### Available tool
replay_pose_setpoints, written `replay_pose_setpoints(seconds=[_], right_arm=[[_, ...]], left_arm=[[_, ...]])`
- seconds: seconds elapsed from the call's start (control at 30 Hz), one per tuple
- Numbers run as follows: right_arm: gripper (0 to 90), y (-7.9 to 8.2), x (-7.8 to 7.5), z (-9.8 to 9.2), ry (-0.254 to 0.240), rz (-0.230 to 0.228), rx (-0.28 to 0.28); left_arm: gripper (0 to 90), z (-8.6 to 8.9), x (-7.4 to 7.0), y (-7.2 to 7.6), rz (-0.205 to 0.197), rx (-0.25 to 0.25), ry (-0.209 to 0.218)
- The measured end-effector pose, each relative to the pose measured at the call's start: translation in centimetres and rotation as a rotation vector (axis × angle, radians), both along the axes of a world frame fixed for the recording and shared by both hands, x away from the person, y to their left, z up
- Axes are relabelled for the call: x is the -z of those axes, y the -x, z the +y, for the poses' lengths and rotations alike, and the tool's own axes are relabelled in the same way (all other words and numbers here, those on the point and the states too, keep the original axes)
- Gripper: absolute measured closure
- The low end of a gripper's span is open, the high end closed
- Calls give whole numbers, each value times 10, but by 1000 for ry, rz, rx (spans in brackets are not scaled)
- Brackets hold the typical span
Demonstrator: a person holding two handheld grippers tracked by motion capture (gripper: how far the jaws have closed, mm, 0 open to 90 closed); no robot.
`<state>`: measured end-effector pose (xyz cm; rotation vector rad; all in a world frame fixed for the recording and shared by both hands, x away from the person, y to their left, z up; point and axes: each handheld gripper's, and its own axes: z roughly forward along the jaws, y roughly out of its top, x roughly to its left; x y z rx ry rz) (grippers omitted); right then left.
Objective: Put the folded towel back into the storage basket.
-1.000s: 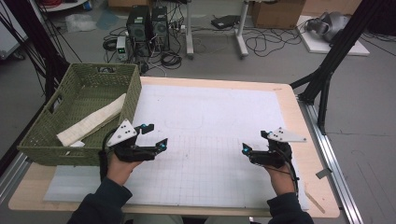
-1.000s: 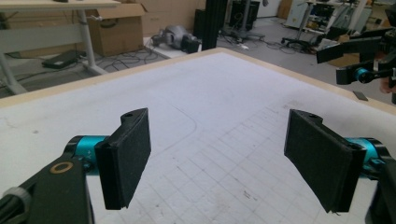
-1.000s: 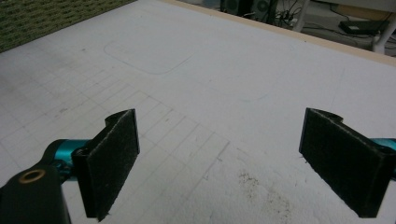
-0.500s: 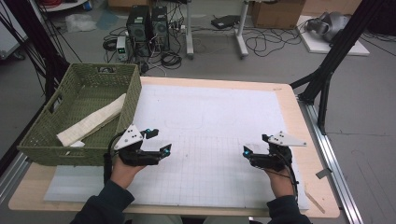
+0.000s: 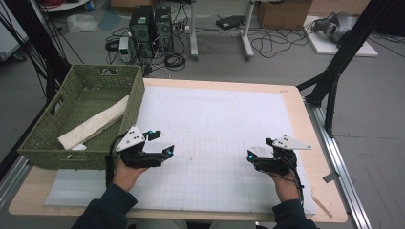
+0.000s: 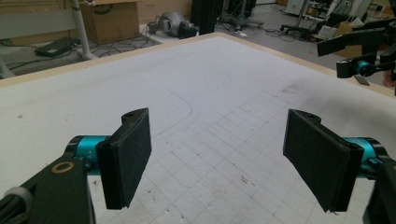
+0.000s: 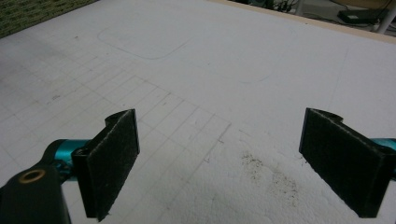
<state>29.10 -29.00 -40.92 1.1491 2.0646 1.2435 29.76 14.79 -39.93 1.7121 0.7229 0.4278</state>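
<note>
Right gripper point(image 7: 219, 163) jaws wide apart above gridded white mat point(image 7: 196, 70), holding nothing.

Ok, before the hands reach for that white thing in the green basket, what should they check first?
1. Left tongs open: ok, the pads stand wide apart with nothing between them.
2. Right tongs open: ok, wide apart and empty.
3. White folded cloth in reach: ok, it lies in the green basket, leaning on the wall nearest the left tongs.
4. Basket wall in the way: not ok, the left tongs sit outside and below the rim, so they would likely have to lift over it.
5. White mat free for setting it down: ok.
6. What lies under the cloth: cannot tell.
</note>
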Motion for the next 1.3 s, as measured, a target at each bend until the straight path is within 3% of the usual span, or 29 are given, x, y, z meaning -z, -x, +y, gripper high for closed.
replay_pose_setpoints(seconds=[0.3,1.3], right_arm=[[114,3,-2,-3,-14,-6,3],[114,7,-4,0,7,-28,0]], left_arm=[[239,-1,0,0,-2,0,-1],[239,0,-1,2,-6,1,1]])
